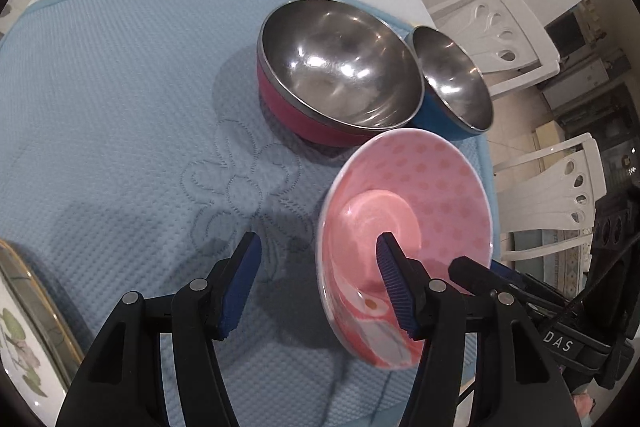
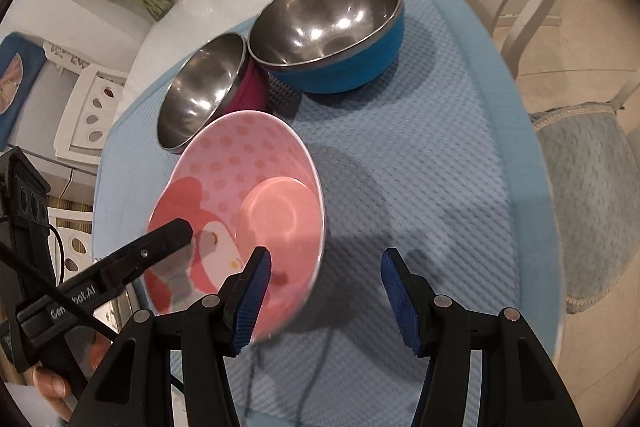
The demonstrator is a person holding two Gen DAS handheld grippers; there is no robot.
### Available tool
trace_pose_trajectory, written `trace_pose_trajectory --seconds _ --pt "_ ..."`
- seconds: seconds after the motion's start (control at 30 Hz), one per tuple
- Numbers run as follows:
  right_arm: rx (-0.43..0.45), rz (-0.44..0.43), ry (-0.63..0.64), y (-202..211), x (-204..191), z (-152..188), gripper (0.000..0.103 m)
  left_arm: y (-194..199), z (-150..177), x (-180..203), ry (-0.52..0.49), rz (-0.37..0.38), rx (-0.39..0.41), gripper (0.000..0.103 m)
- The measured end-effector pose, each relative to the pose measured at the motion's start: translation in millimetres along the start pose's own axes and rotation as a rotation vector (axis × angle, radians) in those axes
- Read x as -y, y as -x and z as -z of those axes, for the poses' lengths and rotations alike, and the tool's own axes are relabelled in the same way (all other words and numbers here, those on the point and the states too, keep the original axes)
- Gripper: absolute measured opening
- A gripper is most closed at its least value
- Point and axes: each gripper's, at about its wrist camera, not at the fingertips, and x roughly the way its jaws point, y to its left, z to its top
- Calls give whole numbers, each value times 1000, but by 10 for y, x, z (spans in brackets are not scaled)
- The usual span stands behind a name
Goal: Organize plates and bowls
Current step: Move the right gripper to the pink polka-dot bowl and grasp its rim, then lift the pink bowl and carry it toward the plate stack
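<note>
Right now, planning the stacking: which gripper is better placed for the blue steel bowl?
Probably right. The blue steel bowl lies open ahead of the right gripper; from the left gripper, the red steel bowl and pink bowl block it.

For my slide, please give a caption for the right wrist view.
Open right gripper beside a tilted pink bowl, with two steel bowls, red and blue, on a blue mat.

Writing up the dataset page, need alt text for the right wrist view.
A pink polka-dot bowl sits tilted on a blue quilted mat, between the open right gripper and the left gripper reaching in from the left. Behind it stand two steel-lined bowls, a red bowl and a blue bowl.
</note>
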Motion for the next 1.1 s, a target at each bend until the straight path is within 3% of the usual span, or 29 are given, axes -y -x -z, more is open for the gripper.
trace_pose_trajectory --seconds 0.17,0.23,0.3,0.37,0.4,0.5,0.63,0.8,0.93,1.1 --pt "-10 -6 8 -114 15 -52 54 -84 -12 61 -30 -21 -8 53" --pt "-7 -1 16 -141 17 -60 49 -134 -19 101 -42 -24 -17 46" --pt "-15 9 13 -174 41 -70 30 -195 -15 123 -50 -25 -26 33" --pt "-32 -8 -10 -213 87 -79 21 -237 -13 146 -63 -44 -25 23" --pt "-36 -27 -24 -227 110 -80 17 -258 -2 168 -75 -57 -24 16" --pt "-35 -33 9 -222 41 -57 10 -304 49 212 -92 -41 -31 10" --pt "1 54 107 -157 -125 18 10 -239 143 305 -129 -62 5 9" --pt "-7 7 120 -10 -157 135 10 37 343 252 -91 -60 49 9" --pt "-4 13 246 68 -384 305 10 290 604 186 -59 -124 106 9" --pt "-50 -42 429 27 -794 473 10 641 970 -99 52 -188 190 9"
